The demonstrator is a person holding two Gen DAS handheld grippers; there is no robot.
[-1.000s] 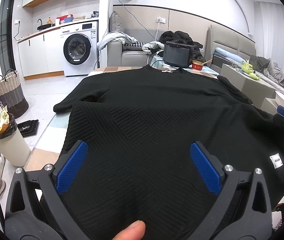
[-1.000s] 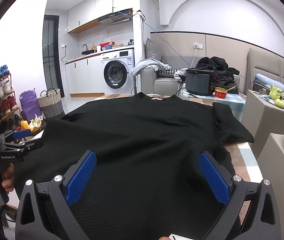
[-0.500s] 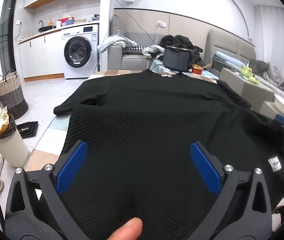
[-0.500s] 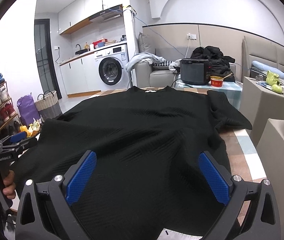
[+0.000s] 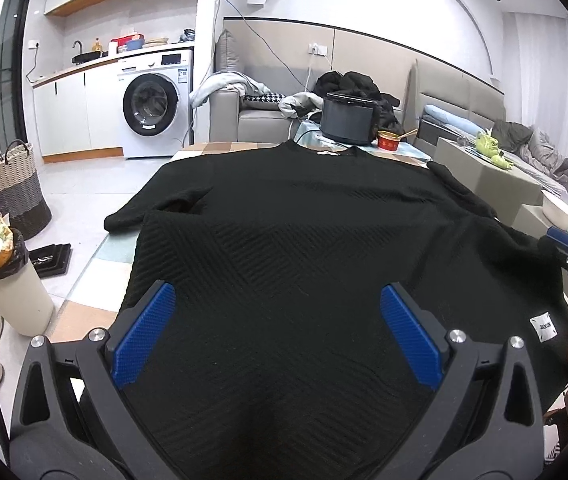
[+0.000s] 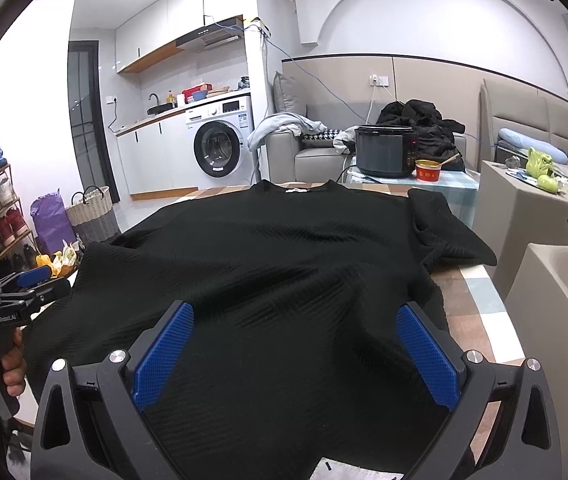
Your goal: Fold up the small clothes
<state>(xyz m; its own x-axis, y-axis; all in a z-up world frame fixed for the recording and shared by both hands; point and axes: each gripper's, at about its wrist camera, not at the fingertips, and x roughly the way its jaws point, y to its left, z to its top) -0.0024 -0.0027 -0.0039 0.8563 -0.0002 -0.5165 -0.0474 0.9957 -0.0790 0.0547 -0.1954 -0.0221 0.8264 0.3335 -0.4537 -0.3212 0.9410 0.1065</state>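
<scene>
A black textured sweater [image 5: 284, 240] lies spread flat on the table, collar at the far end and hem nearest me; it also shows in the right wrist view [image 6: 284, 264]. Its left sleeve [image 5: 151, 208] is bent over the table's left edge, and its right sleeve [image 6: 444, 232] lies folded at the right. My left gripper [image 5: 277, 332] is open and empty over the hem's left part. My right gripper [image 6: 294, 352] is open and empty over the hem's right part. A white label [image 5: 542, 327] sits near the right hem.
A checked table [image 6: 480, 304] carries the sweater. Behind it stand a black rice cooker [image 6: 386, 150] and a red cup [image 6: 428, 170]. A lined bin [image 5: 7, 280] and a woven basket [image 5: 15, 190] stand on the floor at the left. Grey boxes [image 6: 532, 208] stand at the right.
Both grippers stay open over the hem. The views have tilted and shifted slightly. The thumb at the bottom of the left wrist view is out of sight now.
</scene>
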